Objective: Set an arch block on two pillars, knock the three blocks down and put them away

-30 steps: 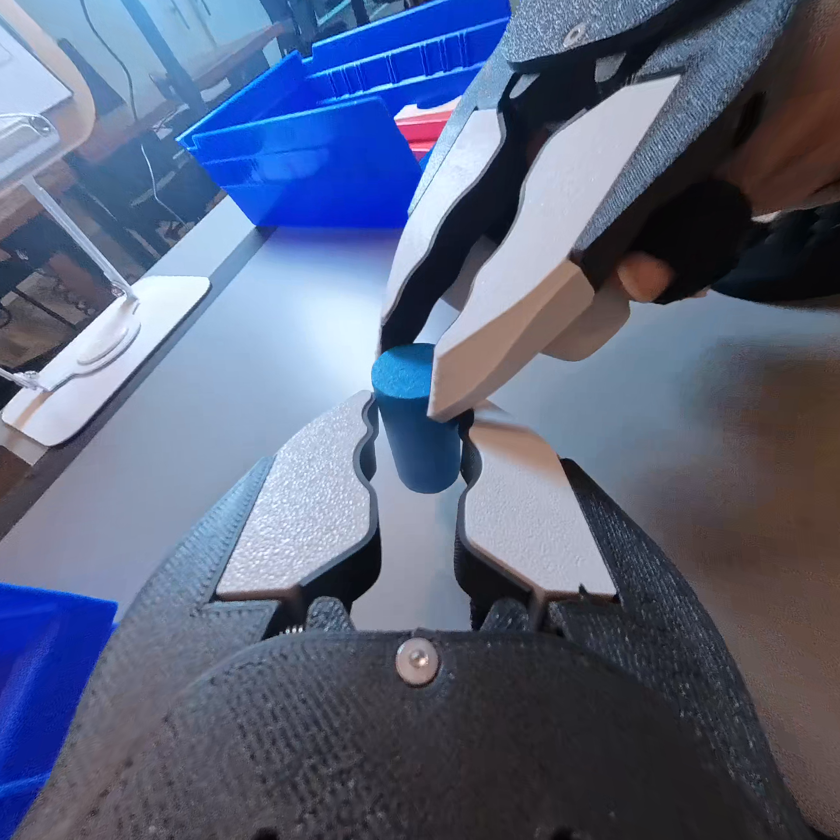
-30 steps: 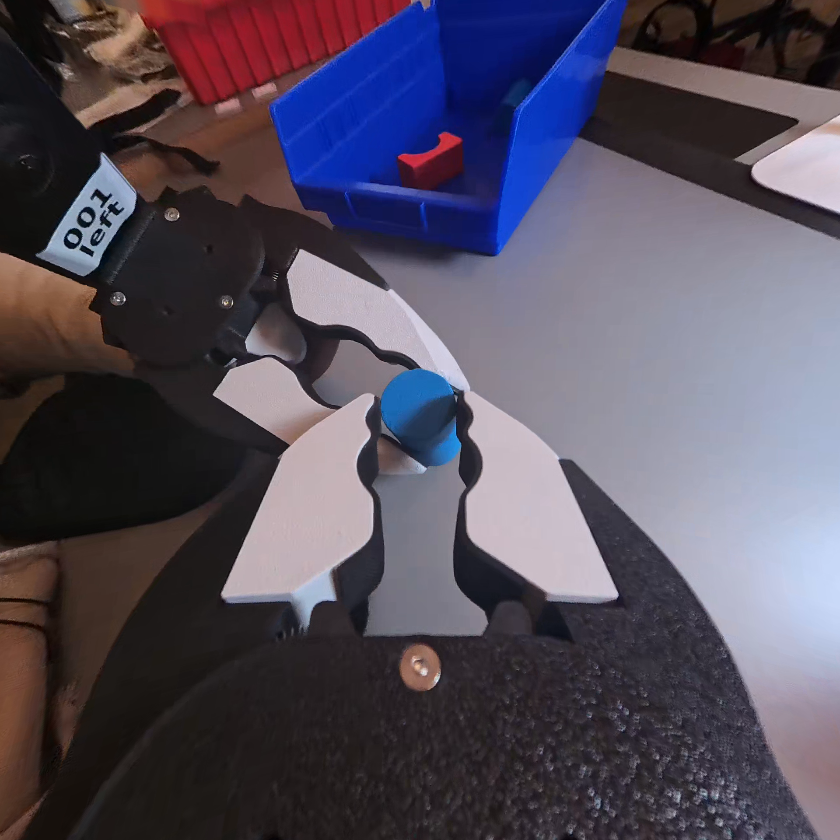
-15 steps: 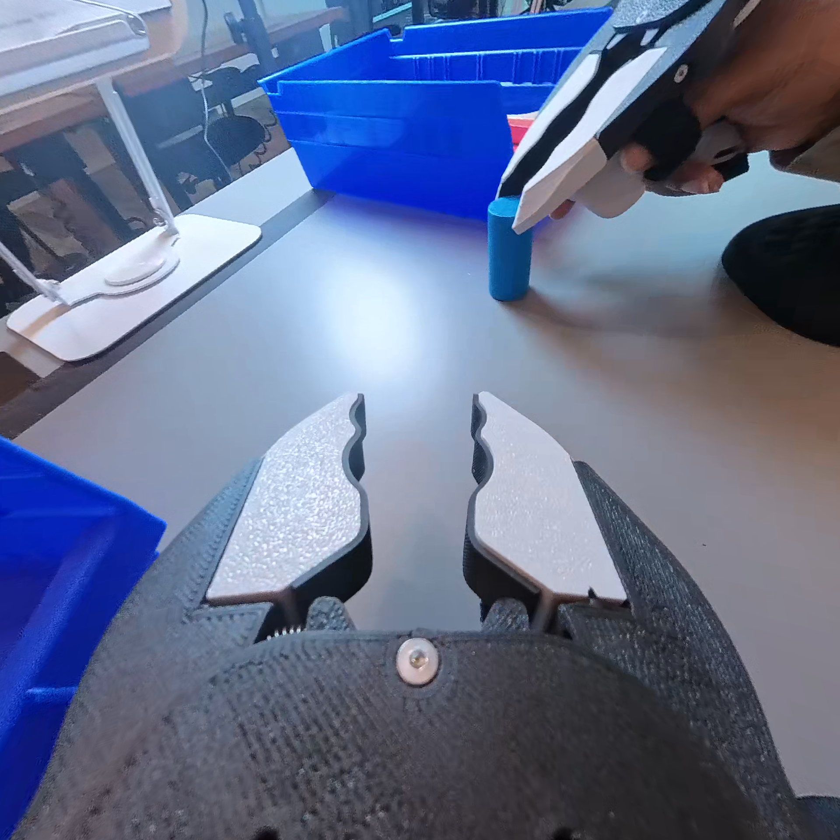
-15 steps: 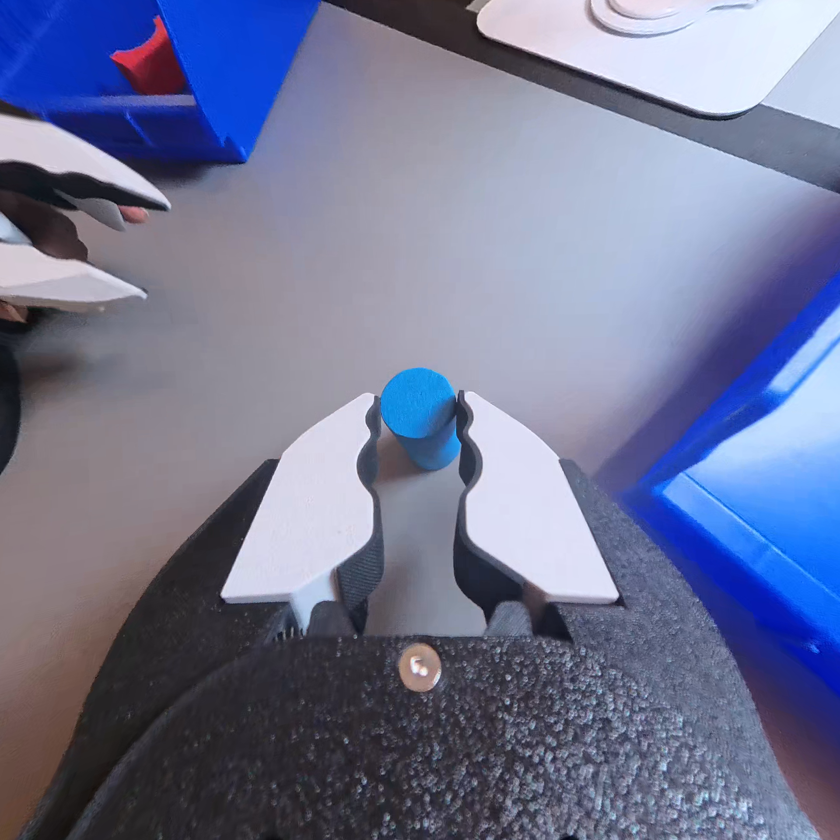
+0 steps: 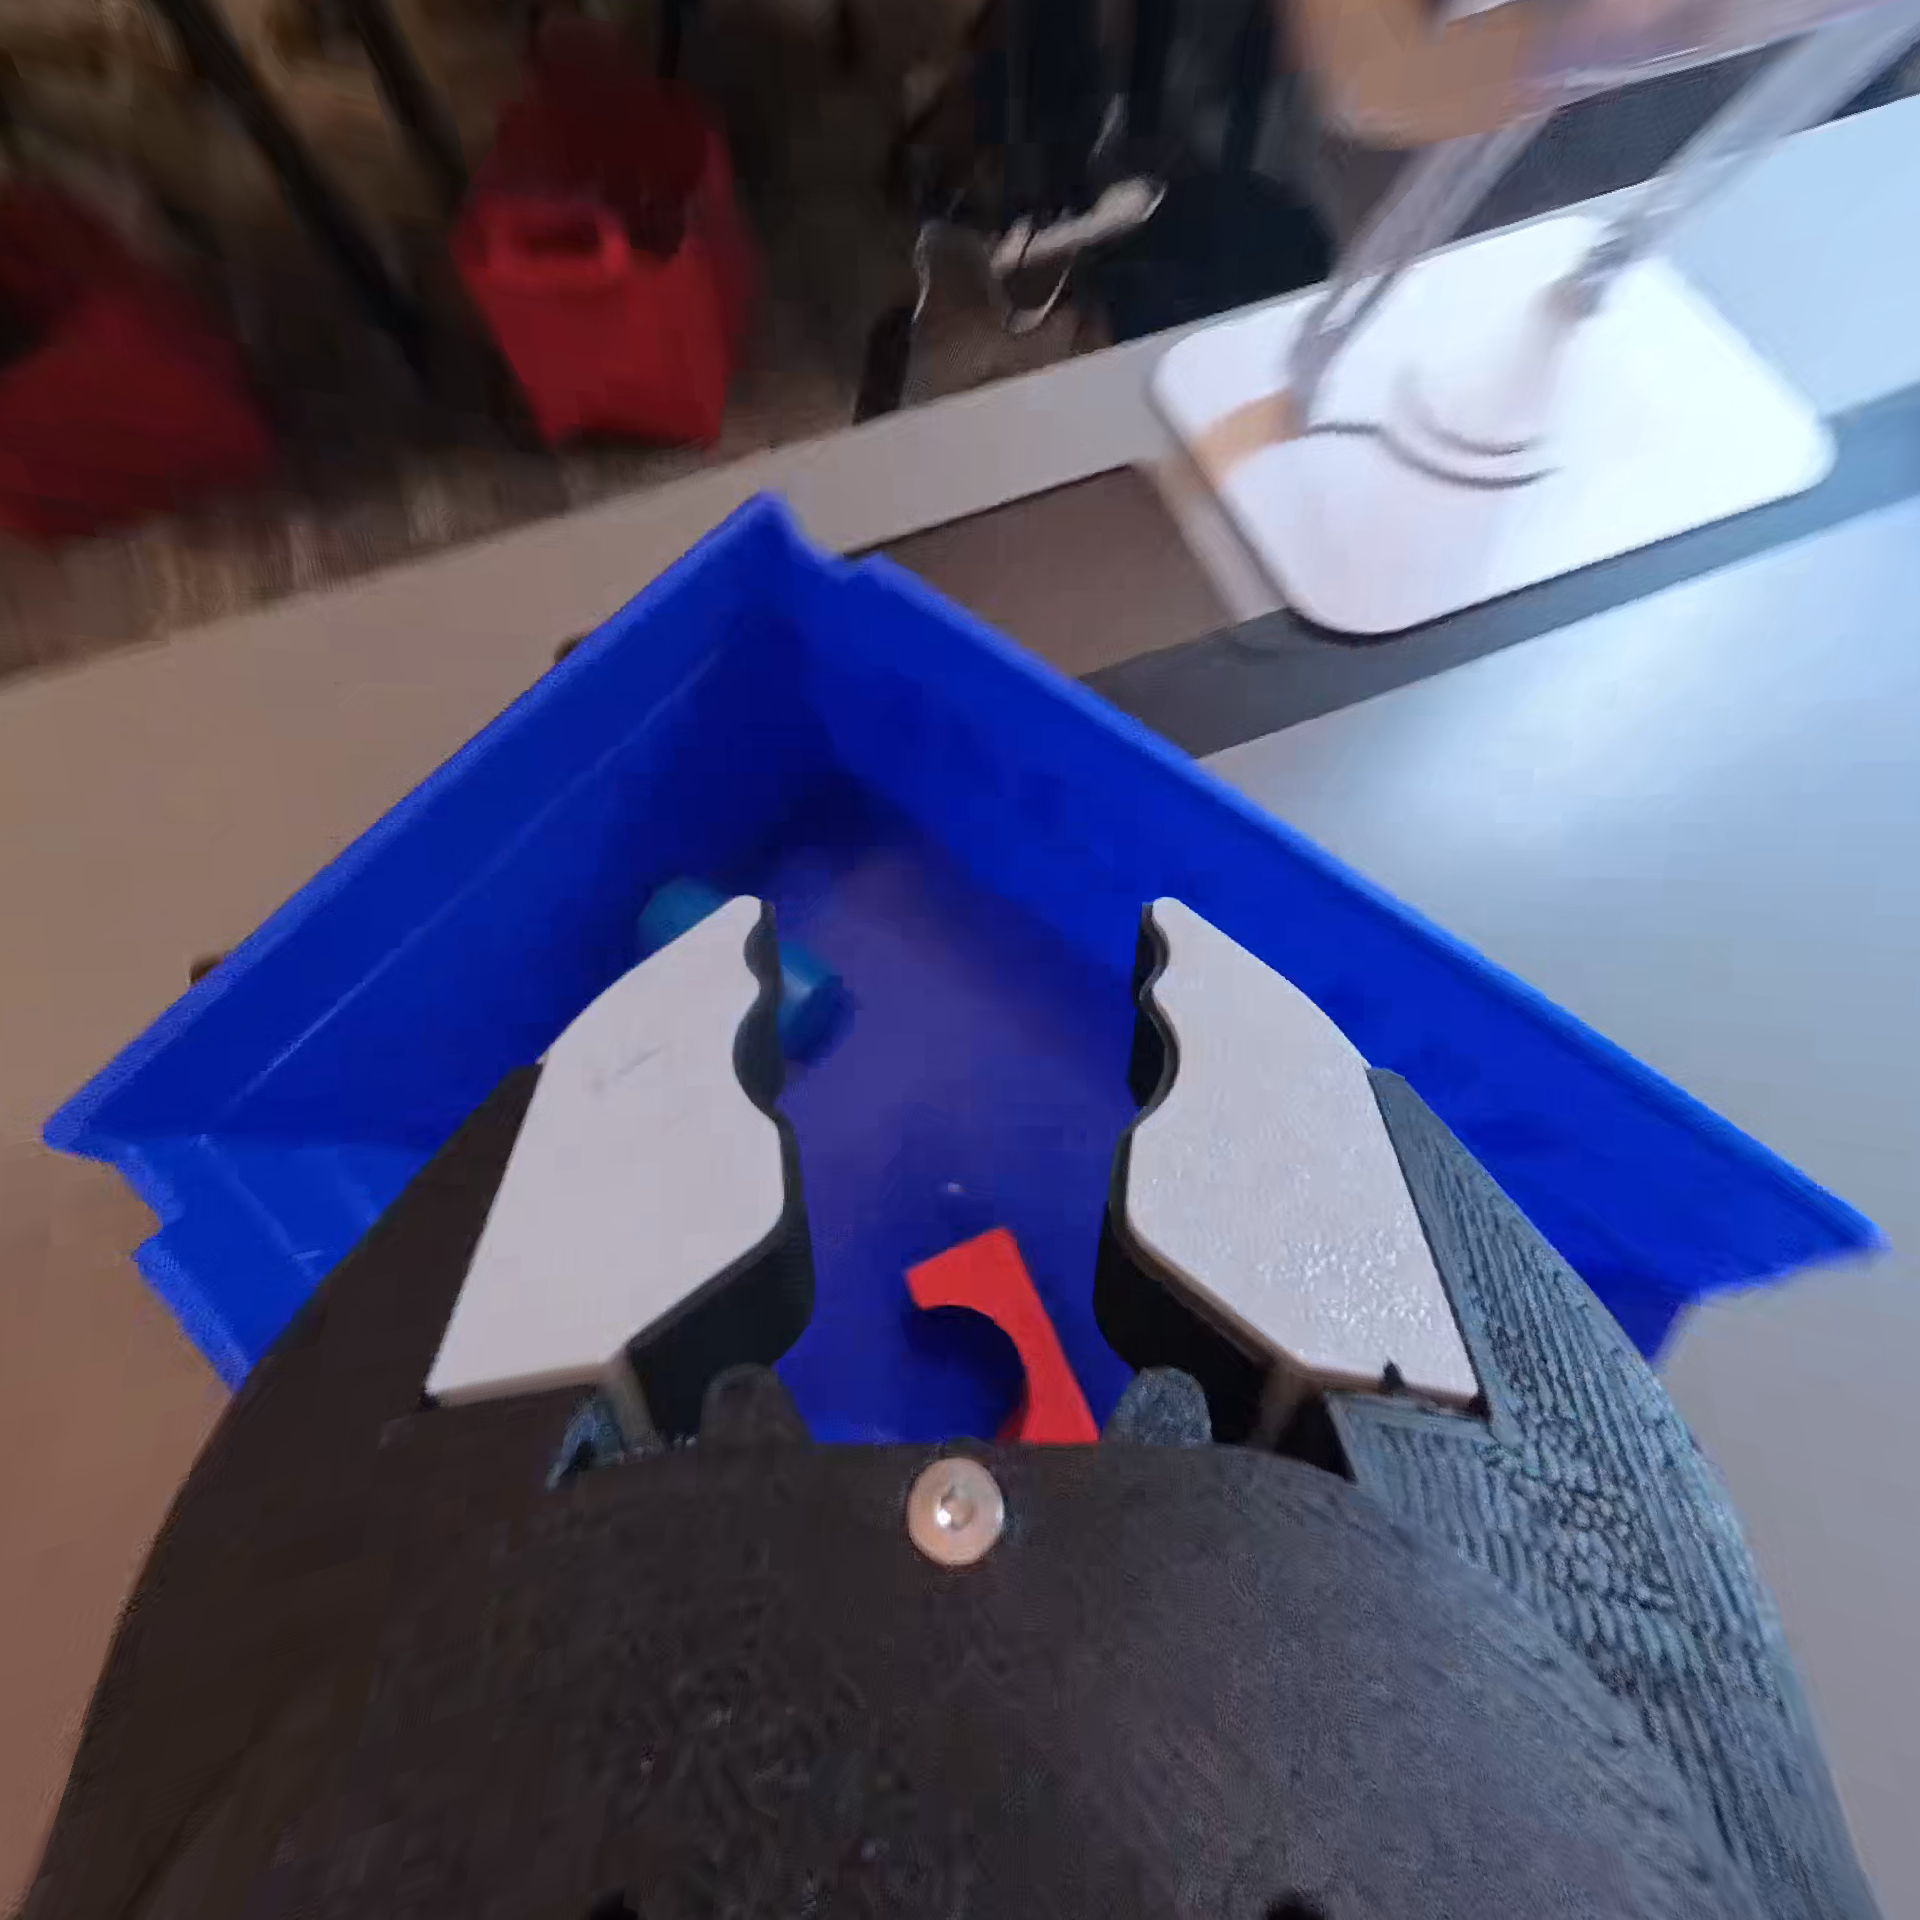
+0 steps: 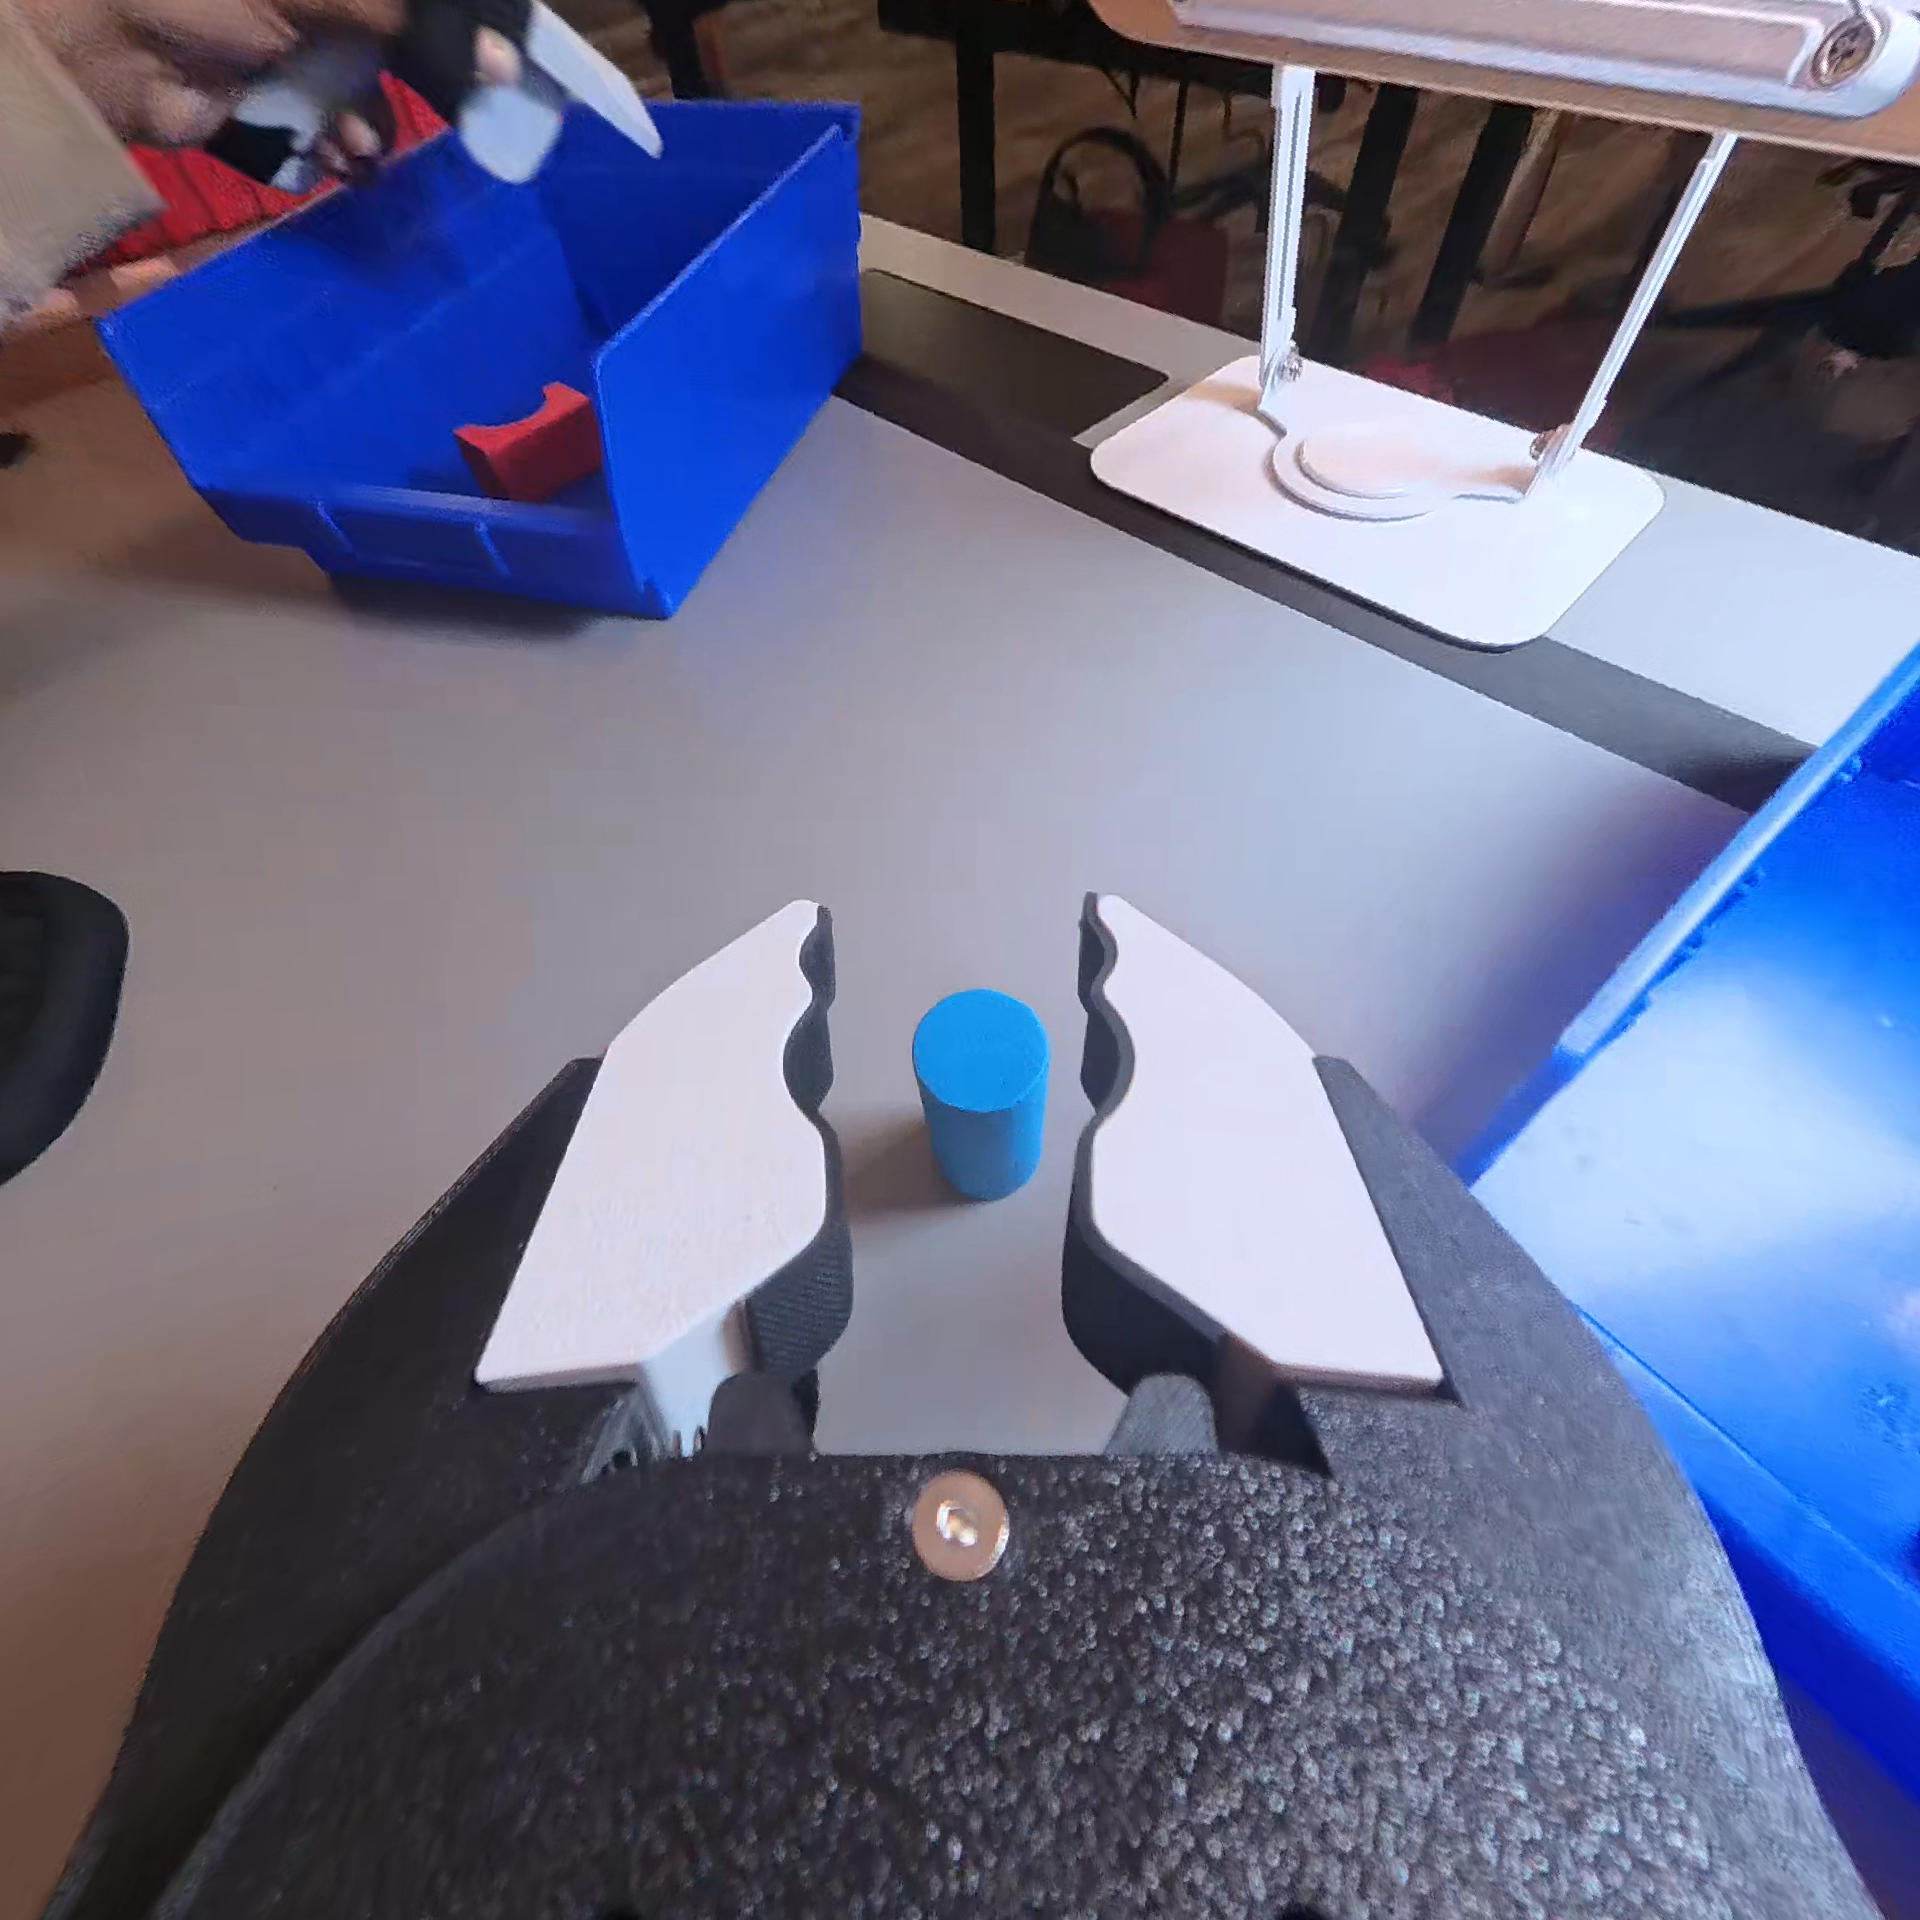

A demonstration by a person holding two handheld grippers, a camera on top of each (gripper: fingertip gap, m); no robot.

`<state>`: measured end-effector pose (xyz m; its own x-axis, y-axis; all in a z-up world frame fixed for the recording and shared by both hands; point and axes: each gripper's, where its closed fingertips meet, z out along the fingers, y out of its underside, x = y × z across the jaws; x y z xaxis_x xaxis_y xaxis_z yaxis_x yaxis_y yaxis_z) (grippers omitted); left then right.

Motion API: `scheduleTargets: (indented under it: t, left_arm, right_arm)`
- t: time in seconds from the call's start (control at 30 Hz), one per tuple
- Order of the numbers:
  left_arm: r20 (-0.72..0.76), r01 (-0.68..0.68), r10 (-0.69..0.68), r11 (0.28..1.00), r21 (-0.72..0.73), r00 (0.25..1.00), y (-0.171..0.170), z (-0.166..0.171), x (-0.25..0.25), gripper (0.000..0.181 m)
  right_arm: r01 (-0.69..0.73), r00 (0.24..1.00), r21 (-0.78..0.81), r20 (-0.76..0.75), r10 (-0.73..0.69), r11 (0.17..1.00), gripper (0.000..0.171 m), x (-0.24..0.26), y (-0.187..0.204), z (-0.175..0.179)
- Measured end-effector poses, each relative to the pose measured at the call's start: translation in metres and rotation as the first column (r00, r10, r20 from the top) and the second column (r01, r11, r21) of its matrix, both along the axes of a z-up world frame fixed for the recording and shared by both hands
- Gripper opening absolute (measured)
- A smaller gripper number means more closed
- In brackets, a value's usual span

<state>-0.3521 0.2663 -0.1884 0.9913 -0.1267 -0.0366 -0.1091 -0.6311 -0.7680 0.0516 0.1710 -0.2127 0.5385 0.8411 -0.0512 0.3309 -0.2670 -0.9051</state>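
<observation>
My right gripper (image 6: pixel 956 909) is open. A blue cylinder pillar (image 6: pixel 982 1091) stands upright on the grey table (image 6: pixel 520 779) between its pads, with a gap on each side. My left gripper (image 5: pixel 951 914) is open wide and empty, hovering over a blue bin (image 5: pixel 1039 748). In that bin lie a red arch block (image 5: pixel 997 1309) and a second blue cylinder (image 5: pixel 810 997), partly hidden behind my left finger. The right wrist view shows the same bin (image 6: pixel 727 343) far left with the arch (image 6: pixel 525 447) inside and the left gripper (image 6: pixel 561 120) blurred above it.
A white lamp stand base (image 6: pixel 1403 530) sits at the table's far edge; it also shows in the left wrist view (image 5: pixel 1486 436). Another blue bin (image 6: pixel 1714 1195) stands close on my right. Red crates (image 5: pixel 592 301) stand on the floor beyond the table.
The left gripper let go of the cylinder, opened wider and swung over to the bin. The right gripper, which was shut on the cylinder, opened and left it standing on the table.
</observation>
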Motion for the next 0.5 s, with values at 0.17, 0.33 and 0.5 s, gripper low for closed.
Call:
scheduleTargets:
  t: [0.17, 0.33, 0.5]
  left_arm:
    - [0.089, -0.217, 0.246, 0.944, -0.248, 0.965, 0.034, -0.06, -0.048, 0.059]
    - [-0.034, -0.299, 0.313, 0.862, -0.41, 0.949, 0.033, -0.104, -0.06, 0.058]
    - [-0.105, -0.201, 0.172, 0.855, -0.478, 0.979, 0.023, -0.118, -0.05, 0.038]
  right_arm:
    - [-0.005, 1.0, 0.014, 0.024, 0.005, 1.0, 0.044, 0.004, 0.0, -0.004]
    - [-0.016, 1.0, 0.004, 0.006, 0.016, 1.0, 0.04, 0.005, -0.001, -0.002]
    - [-0.018, 1.0, 0.028, 0.016, 0.018, 0.999, 0.036, 0.005, -0.002, -0.002]
